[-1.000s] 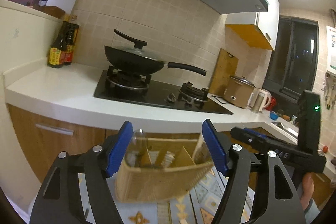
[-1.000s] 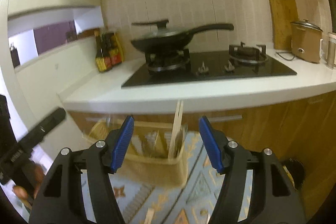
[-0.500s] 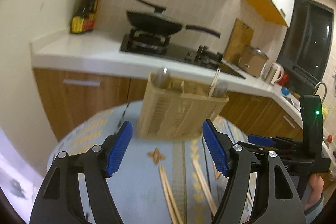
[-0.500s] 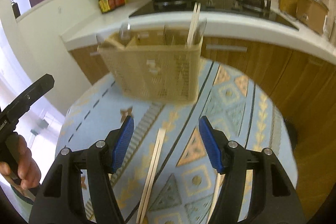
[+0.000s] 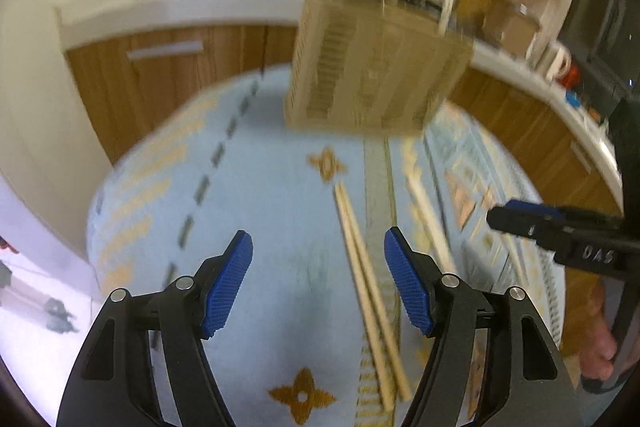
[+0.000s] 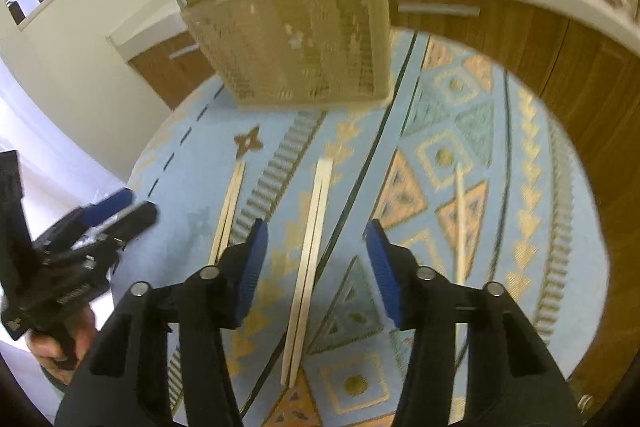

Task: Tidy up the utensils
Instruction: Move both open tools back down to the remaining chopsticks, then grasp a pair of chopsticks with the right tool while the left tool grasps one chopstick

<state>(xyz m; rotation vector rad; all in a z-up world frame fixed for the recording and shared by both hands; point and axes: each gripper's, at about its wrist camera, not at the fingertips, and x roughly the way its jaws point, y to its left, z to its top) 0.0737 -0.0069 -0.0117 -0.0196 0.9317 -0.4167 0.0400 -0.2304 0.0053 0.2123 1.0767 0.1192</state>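
In the left wrist view, the left gripper [image 5: 318,283] now looks steeply down at the round table's patterned blue cloth [image 5: 256,211], where a second ago it faced the stove and counter; its blue pads stand wide apart with nothing between them. A pair of wooden chopsticks [image 5: 366,291] lies on the cloth just inside the right pad, running away towards the woven utensil basket [image 5: 372,67], which stands at the far edge of the table with a few utensils poking up from it. A further pair [image 5: 426,211] lies to the right, blurred, and the right gripper [image 5: 560,231] hangs beyond it. In the right wrist view, the right gripper [image 6: 316,267] has likewise tipped down from the counter to the table, jaws spread and empty. A second pair of chopsticks [image 6: 308,263] lies lengthwise in the gap between its pads, the pair by the left gripper [image 6: 229,211] lies just left of the left pad, and a single stick [image 6: 460,223] lies to the right. The basket [image 6: 296,39] stands further ahead, chopsticks upright at one corner. Judging by this, both tongs have turned from surveying to picking, and the loose chopsticks are not yet gathered.
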